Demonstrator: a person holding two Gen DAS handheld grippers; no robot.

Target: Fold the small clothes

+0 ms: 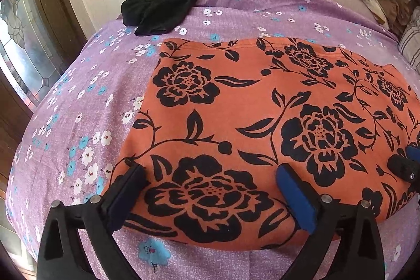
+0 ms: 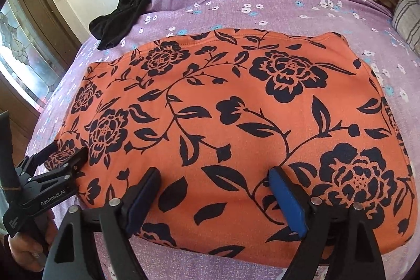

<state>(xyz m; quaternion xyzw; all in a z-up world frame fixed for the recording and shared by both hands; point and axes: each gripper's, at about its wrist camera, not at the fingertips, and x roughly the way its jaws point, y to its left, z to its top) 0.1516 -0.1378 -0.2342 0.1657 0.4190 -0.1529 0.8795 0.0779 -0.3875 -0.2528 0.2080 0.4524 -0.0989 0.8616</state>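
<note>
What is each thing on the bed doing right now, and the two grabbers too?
Orange flowered cloth: lying flat and smooth on the bed, looks folded.
Black cloth: crumpled, unfolded, at the far edge of the bed.
Left gripper: open, at the orange cloth's near left edge.
Right gripper: open, over the orange cloth's near edge.
Purple bedsheet: spread out under the clothes.

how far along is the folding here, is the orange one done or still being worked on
The orange garment with black flowers lies flat on the purple floral bedsheet as a neat rectangle, so it looks at least partly folded. In hand: the left gripper and right gripper sit open over its near edge. Left: the crumpled black garment looks unfolded.
</note>
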